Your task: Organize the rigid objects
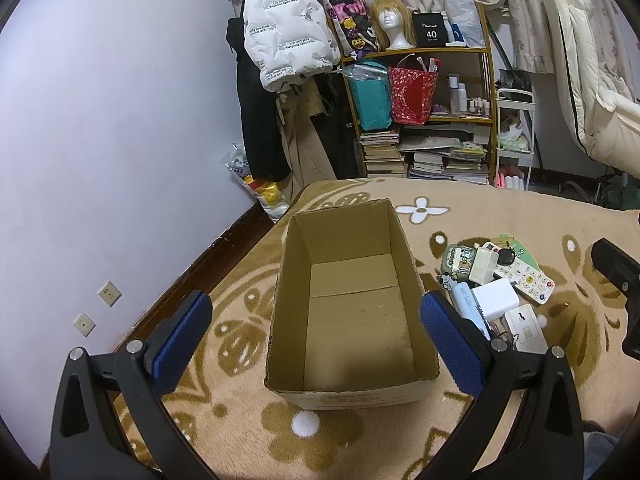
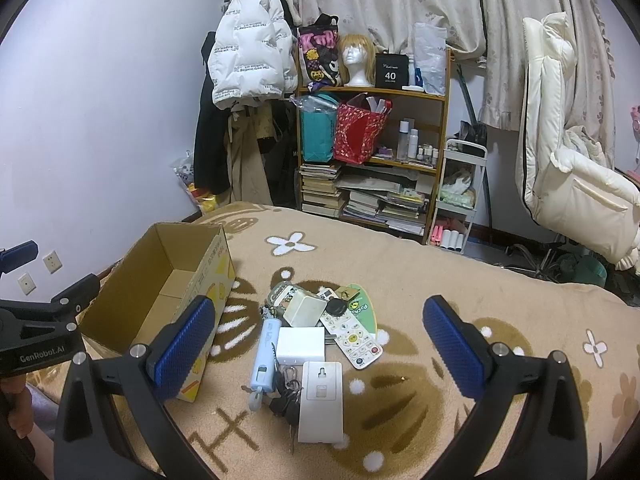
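**Small hard items heaped beside an empty box**

Beige flowered blanket covers the work surface, with a cluttered bookshelf against the far wall. Straight ahead of the left gripper, whose fingers are spread wide with nothing between them, sits the cardboard box, open-topped and bare inside. The right gripper is likewise spread and empty, and the pile lies just ahead of it, between its fingers in view.

In that pile: a white charger block, a remote control, a pale blue cylinder, a flat white card, a bunch of keys, and a cream box farther out.

By my judgement all are light and stiff. The charger block looks easiest: pinch its two flat sides. The remote wants a grip across its narrow width; its plastic may slip. The flat card lies flush on soft pile and may need an edge pinch. The keys would dangle.
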`<state>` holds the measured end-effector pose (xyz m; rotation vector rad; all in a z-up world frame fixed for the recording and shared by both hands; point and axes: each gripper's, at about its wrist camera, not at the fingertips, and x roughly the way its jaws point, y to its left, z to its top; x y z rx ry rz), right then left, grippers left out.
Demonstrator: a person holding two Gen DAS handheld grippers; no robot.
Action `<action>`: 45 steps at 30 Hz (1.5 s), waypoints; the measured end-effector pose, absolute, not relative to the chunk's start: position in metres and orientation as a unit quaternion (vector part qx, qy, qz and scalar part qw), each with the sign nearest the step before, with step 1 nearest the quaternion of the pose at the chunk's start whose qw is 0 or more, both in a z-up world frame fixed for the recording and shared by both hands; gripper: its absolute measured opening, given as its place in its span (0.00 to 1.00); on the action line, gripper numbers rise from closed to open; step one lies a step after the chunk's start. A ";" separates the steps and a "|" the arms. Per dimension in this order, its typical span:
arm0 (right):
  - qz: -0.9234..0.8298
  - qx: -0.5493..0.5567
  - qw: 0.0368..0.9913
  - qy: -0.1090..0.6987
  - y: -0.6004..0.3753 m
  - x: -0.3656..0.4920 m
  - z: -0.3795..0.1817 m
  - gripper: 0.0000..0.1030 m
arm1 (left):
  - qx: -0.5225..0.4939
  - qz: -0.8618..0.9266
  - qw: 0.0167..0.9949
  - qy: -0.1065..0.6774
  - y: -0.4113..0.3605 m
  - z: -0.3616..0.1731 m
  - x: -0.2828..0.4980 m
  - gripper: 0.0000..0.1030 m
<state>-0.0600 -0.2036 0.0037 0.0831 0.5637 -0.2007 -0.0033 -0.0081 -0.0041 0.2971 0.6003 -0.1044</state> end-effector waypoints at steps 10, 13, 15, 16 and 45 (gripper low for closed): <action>-0.100 0.042 0.955 0.277 -0.202 -0.060 0.004 1.00 | 0.147 -0.048 0.940 0.305 -0.007 -0.003 0.000 1.00; -0.102 0.044 0.954 0.278 -0.211 -0.063 0.002 1.00 | 0.138 -0.053 0.938 0.314 -0.004 -0.003 0.006 1.00; -0.105 0.046 0.954 0.279 -0.215 -0.062 0.003 1.00 | 0.134 -0.051 0.937 0.318 -0.001 -0.002 0.010 1.00; -0.103 0.046 0.954 0.278 -0.216 -0.062 0.003 1.00 | 0.132 -0.049 0.938 0.317 0.000 -0.002 0.012 1.00; -0.066 0.041 0.917 0.392 -0.215 0.008 -0.056 1.00 | 0.105 -0.045 0.884 0.453 0.025 -0.051 0.122 1.00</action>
